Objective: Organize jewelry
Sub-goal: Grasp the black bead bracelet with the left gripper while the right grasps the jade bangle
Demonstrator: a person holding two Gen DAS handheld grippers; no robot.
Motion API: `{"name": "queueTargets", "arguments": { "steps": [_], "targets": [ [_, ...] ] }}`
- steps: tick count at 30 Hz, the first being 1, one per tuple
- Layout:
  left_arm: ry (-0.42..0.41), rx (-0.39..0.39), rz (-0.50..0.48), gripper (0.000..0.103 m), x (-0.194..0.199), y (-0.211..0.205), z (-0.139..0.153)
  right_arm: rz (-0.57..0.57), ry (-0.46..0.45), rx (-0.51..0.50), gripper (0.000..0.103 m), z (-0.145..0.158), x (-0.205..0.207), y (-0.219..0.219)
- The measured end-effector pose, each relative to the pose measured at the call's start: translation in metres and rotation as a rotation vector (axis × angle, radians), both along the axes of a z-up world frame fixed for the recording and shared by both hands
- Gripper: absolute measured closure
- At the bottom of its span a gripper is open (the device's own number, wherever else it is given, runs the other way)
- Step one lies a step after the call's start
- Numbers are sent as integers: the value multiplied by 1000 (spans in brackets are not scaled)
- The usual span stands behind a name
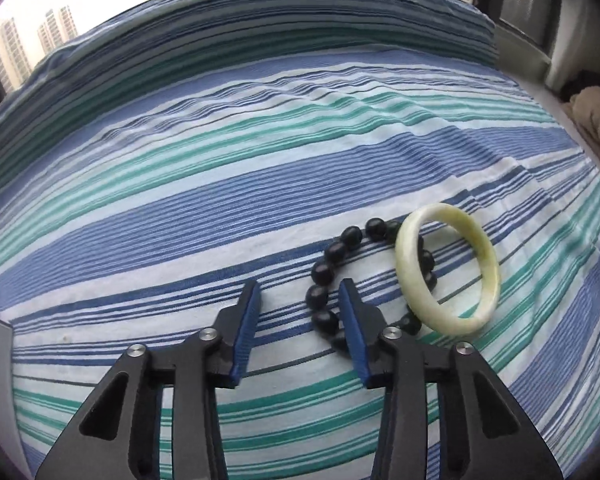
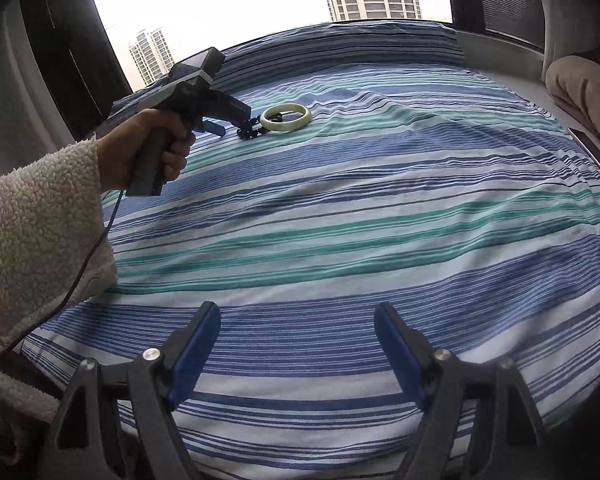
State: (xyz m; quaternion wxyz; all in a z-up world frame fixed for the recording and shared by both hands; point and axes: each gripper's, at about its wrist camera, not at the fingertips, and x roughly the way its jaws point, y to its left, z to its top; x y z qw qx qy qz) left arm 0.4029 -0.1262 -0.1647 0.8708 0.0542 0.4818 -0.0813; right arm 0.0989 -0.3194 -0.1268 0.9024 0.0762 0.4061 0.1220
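Bangle (image 1: 448,270), pale green, overlaps the dark bead bracelet (image 1: 332,280) on the striped bed (image 1: 180,208); left gripper (image 1: 300,292) beside the beads and right gripper (image 2: 296,312) both gape empty.

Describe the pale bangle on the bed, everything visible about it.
The bangle is a smooth, closed ring, pale cream-green like polished jade, unbroken as far as it shows. It lies nearly flat on the striped bedsheet, one side resting on the dark bead bracelet, whose beads show through its opening. The left gripper sits just beside it with jaws open, not touching it.
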Motion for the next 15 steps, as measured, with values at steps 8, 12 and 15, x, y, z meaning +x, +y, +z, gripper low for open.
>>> {"name": "queueTargets", "arguments": {
  "steps": [8,12,15],
  "targets": [
    [56,-85,-7,94,-51,39,16,-7,-20,26,22,11,6,-4],
    [68,-142,44,94,-96,88,27,3,-12,37,22,15,6,-3],
    [84,-170,90,94,-133,124,27,31,2,40,22,19,12,1]
  ]
}}
